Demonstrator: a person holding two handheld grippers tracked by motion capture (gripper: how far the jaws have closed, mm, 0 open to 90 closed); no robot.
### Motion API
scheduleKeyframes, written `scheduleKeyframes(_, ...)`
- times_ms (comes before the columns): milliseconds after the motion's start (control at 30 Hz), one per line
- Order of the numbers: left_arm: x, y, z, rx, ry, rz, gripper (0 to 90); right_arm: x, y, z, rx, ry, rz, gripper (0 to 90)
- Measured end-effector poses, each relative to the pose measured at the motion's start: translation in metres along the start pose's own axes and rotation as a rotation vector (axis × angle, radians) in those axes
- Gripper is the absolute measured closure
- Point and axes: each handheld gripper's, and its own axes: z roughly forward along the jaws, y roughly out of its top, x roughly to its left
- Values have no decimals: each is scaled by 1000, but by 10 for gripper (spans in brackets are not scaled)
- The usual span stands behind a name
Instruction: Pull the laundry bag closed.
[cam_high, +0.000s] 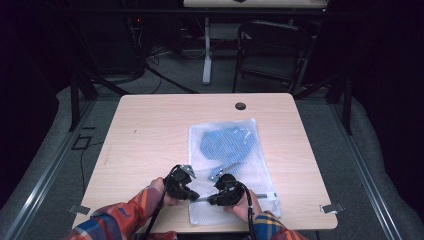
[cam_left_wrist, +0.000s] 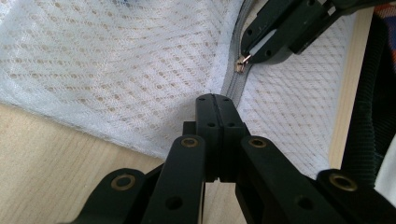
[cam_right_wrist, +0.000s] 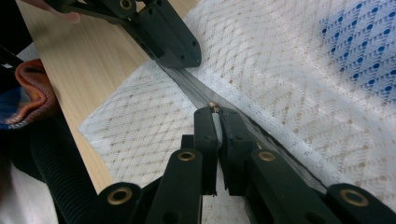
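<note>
- A white mesh laundry bag (cam_high: 235, 165) lies flat on a pale wooden table (cam_high: 150, 135), toward the near right part of the top, with a blue patterned cloth (cam_high: 225, 142) showing through its far half.
- A grey zipper (cam_right_wrist: 196, 91) runs across the bag's near end, close to the table's front edge.
- The left gripper (cam_high: 186, 192), black and held in the left hand (cam_high: 161, 192) in a plaid sleeve, rests at the bag's near left corner. In the left gripper view its jaws are pressed together with no gap — their tips sit on the zipper tape at the mesh edge, seemingly pinching it.
- The right gripper (cam_high: 212, 199), in the right hand (cam_high: 245, 206), lies just beside the left one, the two nearly tip to tip over the zipper.
- In the right gripper view its jaws are closed on the small brass-coloured zipper pull (cam_right_wrist: 214, 107) — the pull sits at the very tips, and a thin light sliver shows between the pads lower down.
- In the left gripper view the same pull (cam_left_wrist: 242, 63) juts from the right gripper's tips, a little way along the zipper from the left jaws.
</note>
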Motion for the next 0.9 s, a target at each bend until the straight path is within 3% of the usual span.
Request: scheduleKeyframes(900,1,0,0,-2,-4,-7,900,-10,-11,-14,9,-17,12,870)
